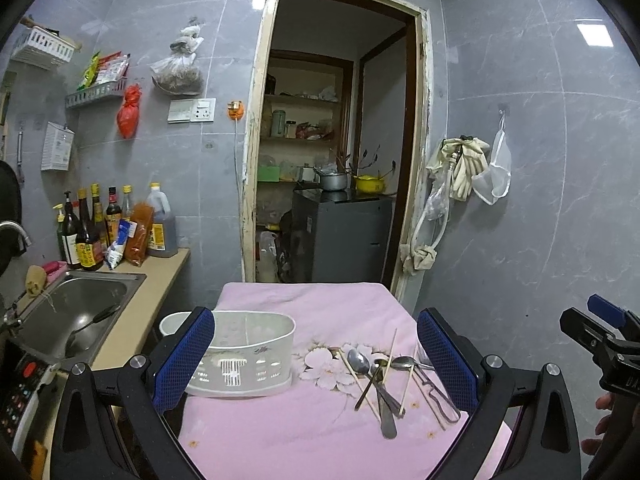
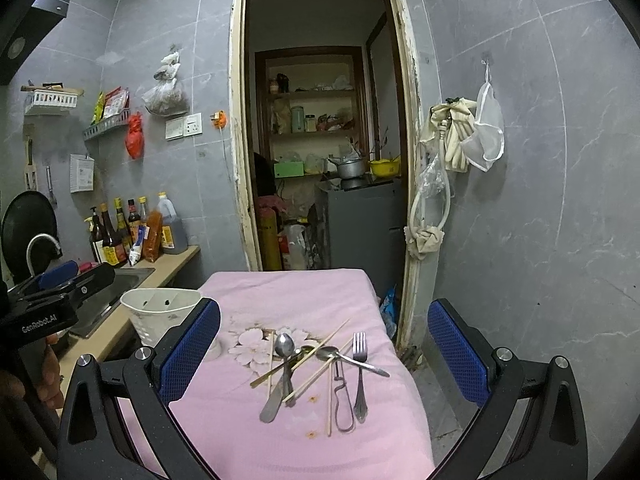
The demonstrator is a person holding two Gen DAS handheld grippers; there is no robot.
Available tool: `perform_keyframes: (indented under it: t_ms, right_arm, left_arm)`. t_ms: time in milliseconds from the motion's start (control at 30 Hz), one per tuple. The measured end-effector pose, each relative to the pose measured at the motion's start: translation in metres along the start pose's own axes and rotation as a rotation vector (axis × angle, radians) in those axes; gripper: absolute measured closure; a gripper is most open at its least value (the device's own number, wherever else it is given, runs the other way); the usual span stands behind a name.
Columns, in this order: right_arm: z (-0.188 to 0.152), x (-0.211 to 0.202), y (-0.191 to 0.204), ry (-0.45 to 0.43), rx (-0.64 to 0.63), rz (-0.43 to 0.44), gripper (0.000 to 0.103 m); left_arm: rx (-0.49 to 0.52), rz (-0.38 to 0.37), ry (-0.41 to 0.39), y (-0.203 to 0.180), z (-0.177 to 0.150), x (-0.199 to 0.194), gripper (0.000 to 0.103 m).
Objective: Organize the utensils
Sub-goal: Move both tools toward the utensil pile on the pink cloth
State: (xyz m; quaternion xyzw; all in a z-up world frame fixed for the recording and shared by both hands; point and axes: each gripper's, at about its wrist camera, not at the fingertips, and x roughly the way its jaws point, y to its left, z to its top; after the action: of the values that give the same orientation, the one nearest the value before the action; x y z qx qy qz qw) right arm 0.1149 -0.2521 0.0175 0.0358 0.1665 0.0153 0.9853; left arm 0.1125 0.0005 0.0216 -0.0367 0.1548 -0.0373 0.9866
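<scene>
Right wrist view: caddy [image 2: 160, 312] behind left finger.

A white slotted holder [image 1: 240, 354] stood upright at the left of the pink cloth [image 2: 288, 292], apparently empty, though its inside was poorly seen. Right of it lay a loose pile: two crossed spoons [image 2: 285, 346], several pale chopsticks [image 2: 320, 342] splayed over them, a fork [image 2: 359, 364] with tines pointing away, and a wire-handled peeler [image 2: 343, 404] beside it.
</scene>
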Motion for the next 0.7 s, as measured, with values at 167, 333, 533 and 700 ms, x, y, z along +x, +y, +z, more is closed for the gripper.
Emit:
perform_keyframes:
  t_ms: [167,333,533,700]
  right_arm:
    - [0.002,0.041,-0.018,0.027,-0.001,0.02,0.001]
    - [0.003,0.089,-0.039,0.071,-0.004,0.032,0.001]
    - [-0.008,0.151,-0.063,0.147,-0.006,0.045,0.001]
    - [-0.031,0.208,-0.084,0.234,0.003,0.061,0.001]
  left_arm:
    - [0.006,0.017,0.013,-0.01,0.003,0.031,0.001]
    - [0.015,0.041,0.041,-0.024,0.004,0.07,0.001]
    - [0.017,0.07,0.102,-0.037,-0.004,0.128,0.001]
    - [-0.002,0.079,0.181,-0.047,-0.024,0.178,0.001]
